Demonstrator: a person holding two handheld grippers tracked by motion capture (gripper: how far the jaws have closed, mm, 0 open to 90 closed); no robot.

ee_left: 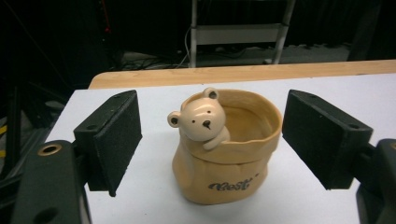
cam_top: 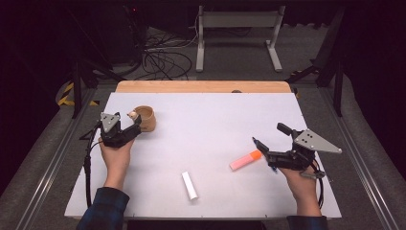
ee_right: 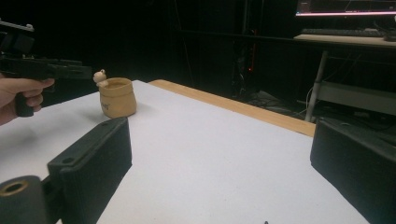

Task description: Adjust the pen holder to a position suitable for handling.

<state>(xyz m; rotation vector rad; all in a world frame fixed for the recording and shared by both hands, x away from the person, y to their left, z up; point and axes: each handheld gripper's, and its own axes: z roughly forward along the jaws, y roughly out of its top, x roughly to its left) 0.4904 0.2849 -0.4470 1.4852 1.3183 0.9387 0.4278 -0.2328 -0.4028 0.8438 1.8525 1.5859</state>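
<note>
The left gripper (cam_top: 135, 125), jaws apart, lines up on the bear pot (ee_left: 227, 145) standing upright at the high view's left, its pads flanking but not touching, seemingly ready to clamp it.

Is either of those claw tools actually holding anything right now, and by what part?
No. The left gripper has its jaws either side of the bear pot without touching it. The right gripper is open over bare table.
</note>
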